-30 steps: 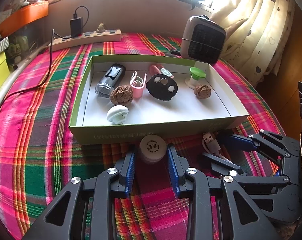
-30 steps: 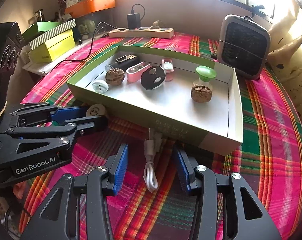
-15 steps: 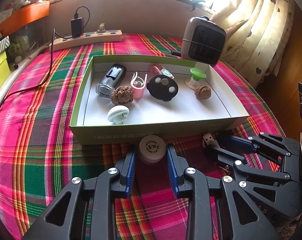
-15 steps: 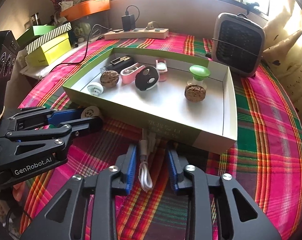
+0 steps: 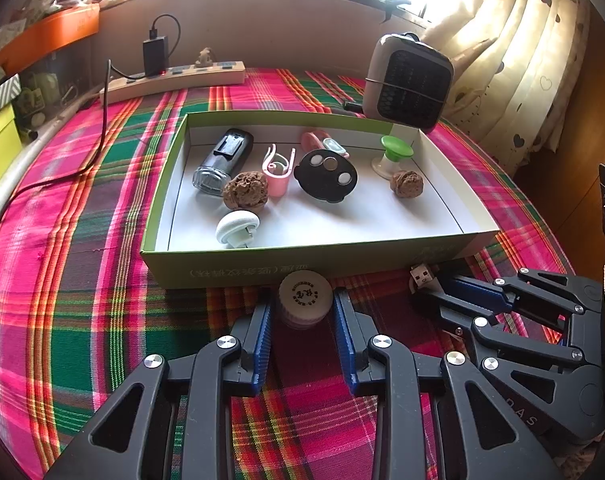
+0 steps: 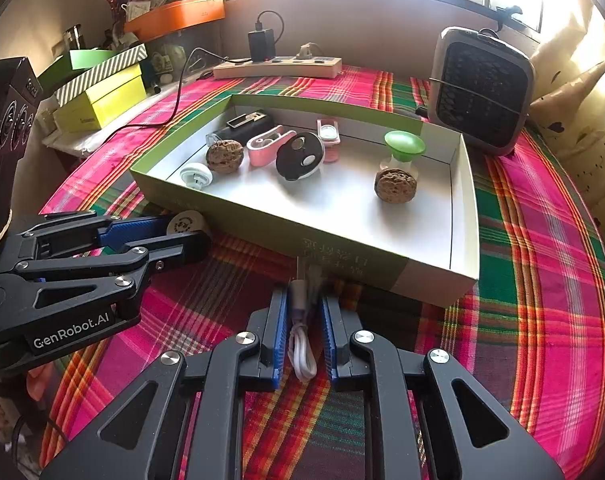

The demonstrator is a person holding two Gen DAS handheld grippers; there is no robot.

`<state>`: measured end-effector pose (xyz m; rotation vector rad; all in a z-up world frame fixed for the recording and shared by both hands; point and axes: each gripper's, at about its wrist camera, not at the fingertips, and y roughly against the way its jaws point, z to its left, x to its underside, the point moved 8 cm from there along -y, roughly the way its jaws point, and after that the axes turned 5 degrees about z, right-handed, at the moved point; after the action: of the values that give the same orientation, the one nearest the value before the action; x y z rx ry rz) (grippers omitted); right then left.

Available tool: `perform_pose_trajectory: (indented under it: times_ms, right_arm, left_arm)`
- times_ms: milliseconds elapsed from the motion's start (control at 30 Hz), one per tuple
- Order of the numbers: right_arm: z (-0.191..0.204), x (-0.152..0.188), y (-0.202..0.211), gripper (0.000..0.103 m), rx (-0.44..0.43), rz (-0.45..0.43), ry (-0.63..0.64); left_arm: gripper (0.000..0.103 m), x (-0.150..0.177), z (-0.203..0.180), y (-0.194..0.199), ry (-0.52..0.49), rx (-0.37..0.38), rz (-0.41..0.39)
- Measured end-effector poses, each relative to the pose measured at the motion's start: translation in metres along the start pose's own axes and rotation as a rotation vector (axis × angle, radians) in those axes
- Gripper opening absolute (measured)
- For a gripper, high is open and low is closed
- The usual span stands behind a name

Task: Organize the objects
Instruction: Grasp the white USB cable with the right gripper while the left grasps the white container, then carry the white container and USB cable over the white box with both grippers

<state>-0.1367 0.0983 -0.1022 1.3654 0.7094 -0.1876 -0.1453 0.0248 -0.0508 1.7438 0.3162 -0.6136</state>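
Note:
A small round white jar [image 5: 305, 298] stands on the plaid cloth against the green box's front wall [image 5: 302, 268]. My left gripper [image 5: 302, 302] is shut on the jar, blue pads at both sides; it also shows in the right wrist view [image 6: 190, 232]. A coiled white USB cable [image 6: 302, 344] lies in front of the box, and my right gripper [image 6: 304, 306] is shut on it. The cable's plug [image 5: 421, 274] pokes out past the right gripper [image 5: 430, 286]. The box holds two walnuts, a black disc [image 5: 325, 176], a pink clip and several other small items.
A grey fan heater [image 5: 408, 86] stands behind the box at the right. A power strip [image 5: 174, 78] with a charger lies at the back. Yellow-green boxes [image 6: 102, 96] sit off the table's left edge, curtains hang at the right.
The right gripper's jaws have come together from wide apart onto the white cable. The left jaws narrowed a little around the jar. Neither hand has shifted.

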Motion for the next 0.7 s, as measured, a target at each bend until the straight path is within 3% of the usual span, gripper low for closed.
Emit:
perform_pose_trajectory:
  times_ms: [700]
  right_arm:
    - [-0.0008,-0.0004,0.0068,0.015,-0.028,-0.019,-0.026]
  left_arm:
    - [0.027,-0.0007,0.0025,0.0045,-0.01,-0.017,-0.009]
